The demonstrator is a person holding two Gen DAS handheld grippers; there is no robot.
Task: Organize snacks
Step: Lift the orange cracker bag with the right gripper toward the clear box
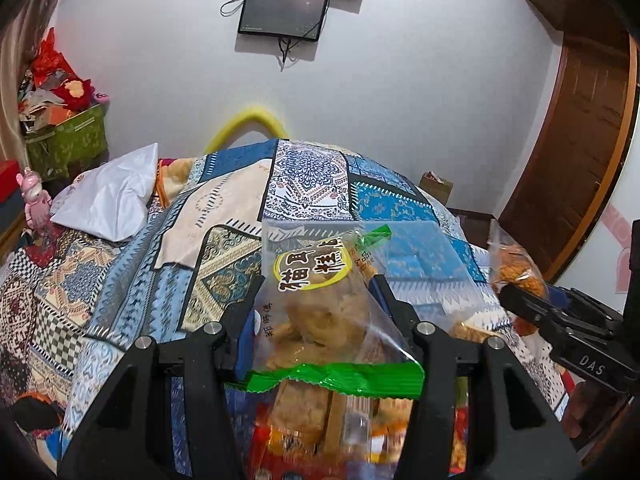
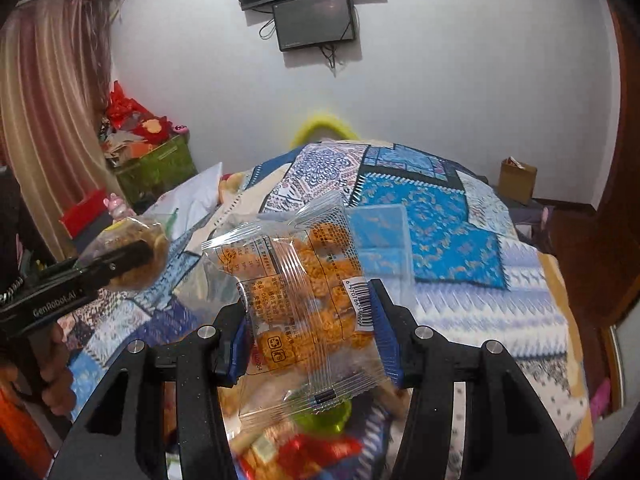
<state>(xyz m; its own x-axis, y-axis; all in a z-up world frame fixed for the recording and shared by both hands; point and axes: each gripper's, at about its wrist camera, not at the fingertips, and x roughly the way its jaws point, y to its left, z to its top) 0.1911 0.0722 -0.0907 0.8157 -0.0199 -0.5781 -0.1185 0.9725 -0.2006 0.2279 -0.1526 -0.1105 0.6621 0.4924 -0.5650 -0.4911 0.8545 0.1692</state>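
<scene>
My left gripper (image 1: pixel 318 284) is shut on a clear bag of pale biscuits (image 1: pixel 320 320) with a green seam and a yellow label, held up over the bed. My right gripper (image 2: pixel 308 296) is shut on a clear bag of orange snacks (image 2: pixel 304 276), also lifted. In the left wrist view the right gripper (image 1: pixel 516 296) shows at the right edge with its orange snack bag (image 1: pixel 514 264). The right wrist view has the left gripper (image 2: pixel 136 256) at the left edge, holding the biscuit bag (image 2: pixel 132 240). A blurred pile of loose snacks (image 1: pixel 316 420) (image 2: pixel 304 452) lies below both grippers.
A patchwork bedspread (image 1: pixel 224 208) (image 2: pixel 520 308) covers the bed. A clear plastic box (image 2: pixel 380 236) lies on it just beyond the grippers. A white pillow (image 1: pixel 116 196) lies at the left. A green bin of clutter (image 1: pixel 68 144) stands by the wall, a cardboard box (image 2: pixel 518 178) and a wooden door (image 1: pixel 576 152) at the right.
</scene>
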